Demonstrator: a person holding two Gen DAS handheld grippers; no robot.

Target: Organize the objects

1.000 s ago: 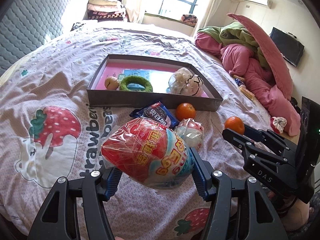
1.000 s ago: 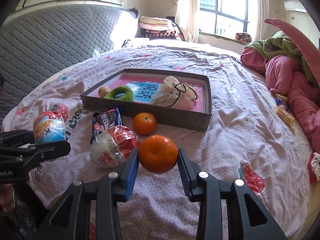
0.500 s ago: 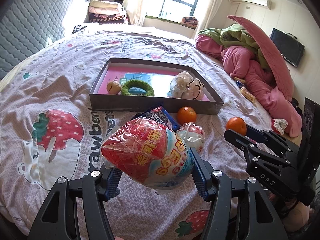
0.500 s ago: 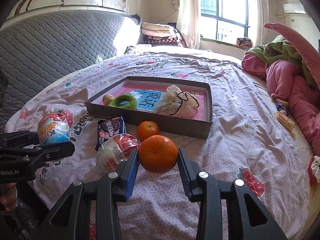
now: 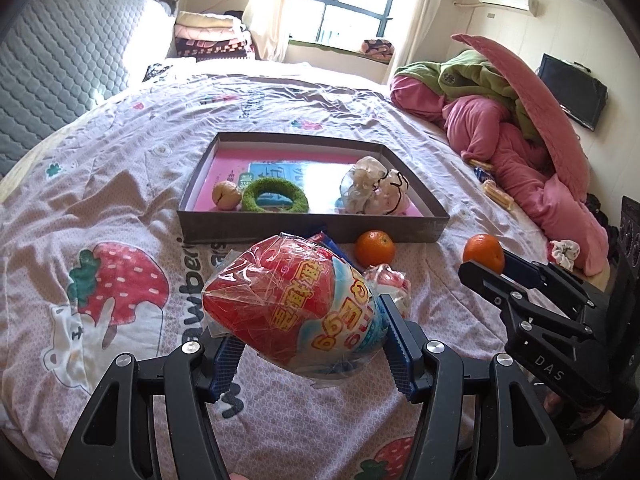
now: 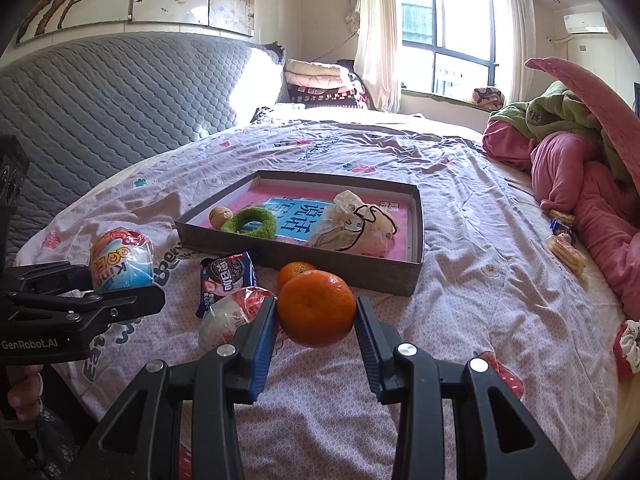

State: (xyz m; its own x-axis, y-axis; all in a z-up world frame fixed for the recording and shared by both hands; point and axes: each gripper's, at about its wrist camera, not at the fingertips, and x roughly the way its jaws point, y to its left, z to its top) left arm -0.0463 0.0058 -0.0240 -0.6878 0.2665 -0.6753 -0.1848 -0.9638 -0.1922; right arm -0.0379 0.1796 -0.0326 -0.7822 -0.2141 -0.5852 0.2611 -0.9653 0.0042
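Left gripper (image 5: 308, 344): its blue-padded fingers are clamping a big egg-shaped toy in crinkled clear wrap, red above and pale blue below (image 5: 294, 312), holding it in the air above the bedspread.
Right gripper (image 6: 316, 330): its jaws are squeezing a round orange mandarin (image 6: 317, 308) from both sides, lifting it clear of the bed.
Shallow grey cardboard box with a pink floor (image 6: 360, 270): it is lying on the bed ahead of both grippers, holding a small tan nut-like ball (image 5: 226, 195), a fuzzy green ring (image 5: 276, 199) just beside it, and a bundle of pale gauzy drawstring pouches (image 5: 374, 192) at the right end.
Second mandarin (image 5: 374, 248): it is sitting on the bedspread just in front of the box wall.
Blue cookie packet (image 6: 227, 280): it is lying flat near that mandarin.
Smaller wrapped egg, red and white (image 6: 232, 314): it is resting on the bed beside the packet.
Strawberry-print lilac bedspread (image 5: 120, 208): it is carrying everything.
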